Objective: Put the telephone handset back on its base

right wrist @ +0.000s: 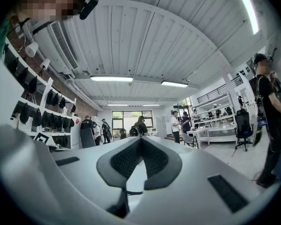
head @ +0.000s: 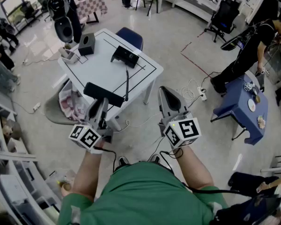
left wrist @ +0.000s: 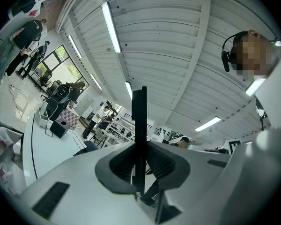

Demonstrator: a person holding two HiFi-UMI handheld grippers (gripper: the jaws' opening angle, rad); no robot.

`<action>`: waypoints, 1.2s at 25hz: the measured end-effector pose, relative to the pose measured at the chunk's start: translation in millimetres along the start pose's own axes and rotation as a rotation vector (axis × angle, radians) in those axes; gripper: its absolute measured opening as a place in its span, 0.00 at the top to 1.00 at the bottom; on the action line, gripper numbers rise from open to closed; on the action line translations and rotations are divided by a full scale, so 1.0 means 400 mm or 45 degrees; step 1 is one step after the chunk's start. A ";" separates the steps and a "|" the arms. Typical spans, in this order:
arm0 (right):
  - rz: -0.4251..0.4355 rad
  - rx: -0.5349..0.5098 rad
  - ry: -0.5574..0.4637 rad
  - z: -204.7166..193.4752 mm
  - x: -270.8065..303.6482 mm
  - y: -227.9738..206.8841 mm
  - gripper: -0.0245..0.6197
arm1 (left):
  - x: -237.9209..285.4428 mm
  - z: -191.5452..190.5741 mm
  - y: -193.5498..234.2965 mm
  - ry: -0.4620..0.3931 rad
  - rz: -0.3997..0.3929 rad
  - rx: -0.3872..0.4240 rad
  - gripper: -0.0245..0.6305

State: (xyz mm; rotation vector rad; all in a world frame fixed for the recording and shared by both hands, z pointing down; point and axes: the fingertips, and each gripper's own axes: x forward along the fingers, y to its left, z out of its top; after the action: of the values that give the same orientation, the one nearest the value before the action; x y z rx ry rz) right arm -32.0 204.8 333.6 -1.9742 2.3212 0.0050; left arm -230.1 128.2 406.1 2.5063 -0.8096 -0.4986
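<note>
Head view: the left hand-held gripper (head: 99,109) clamps the black handset (head: 104,94) mid-length above the surface's (head: 96,69) near edge. The base (head: 125,56) sits farther back, joined to it by a cord (head: 127,81). The handset is probably rigid, light, slick plastic, so a central hold should balance it. The right hand-held gripper (head: 168,97) is closed and empty.

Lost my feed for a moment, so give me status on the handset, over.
Left gripper shut on handset. Right gripper shut, empty. Base on table, cradle uncovered, nothing in the way.
</note>
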 end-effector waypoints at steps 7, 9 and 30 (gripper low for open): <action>0.010 0.037 0.011 0.006 -0.035 -0.080 0.93 | 0.040 -0.020 -0.044 -0.015 0.041 -0.008 0.84; 0.031 0.052 -0.002 0.013 -0.049 -0.101 0.93 | 0.055 -0.026 -0.061 -0.021 0.059 -0.006 0.84; 0.120 0.176 -0.003 -0.034 -0.014 -0.339 0.93 | 0.255 -0.118 -0.055 -0.017 0.179 0.016 0.84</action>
State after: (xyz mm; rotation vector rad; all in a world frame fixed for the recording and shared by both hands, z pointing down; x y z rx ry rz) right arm 101.5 187.3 355.6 -1.7986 2.3420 -0.1428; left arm -120.3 95.6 413.9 2.4381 -0.9884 -0.4642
